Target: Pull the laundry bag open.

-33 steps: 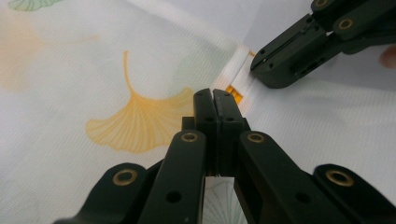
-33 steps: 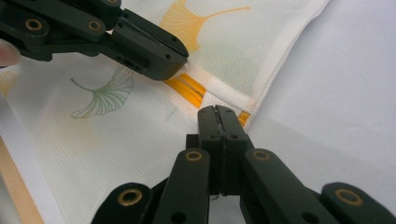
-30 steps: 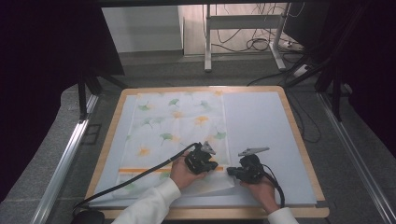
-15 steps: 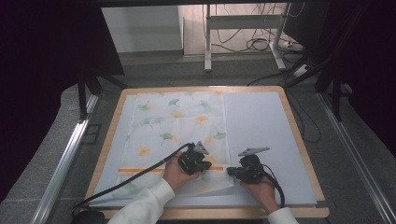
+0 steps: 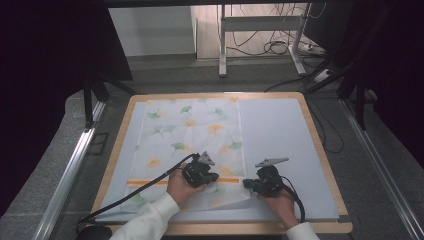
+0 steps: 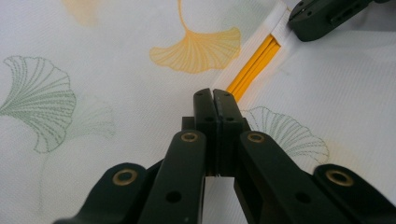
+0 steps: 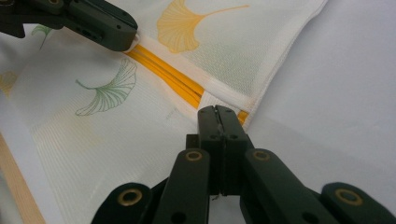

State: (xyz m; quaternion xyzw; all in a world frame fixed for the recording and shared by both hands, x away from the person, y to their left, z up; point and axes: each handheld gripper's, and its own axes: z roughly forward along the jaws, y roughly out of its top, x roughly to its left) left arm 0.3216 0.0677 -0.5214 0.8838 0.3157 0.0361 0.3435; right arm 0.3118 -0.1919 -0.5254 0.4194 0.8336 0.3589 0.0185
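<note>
Left claw [image 5: 209,176] has slid leftward along the cloth [image 5: 192,130]; near edge folded over on the desk [image 5: 280,125]. Both claws, right claw [image 5: 248,183] too, clamped tight on the cloth fold. Folding likely underway.

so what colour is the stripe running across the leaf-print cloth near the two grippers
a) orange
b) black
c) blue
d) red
a: the left gripper view shows an orange stripe on the white cloth just past the shut jaws of the left gripper, and the right gripper view shows the same stripe ahead of the right gripper.
</note>
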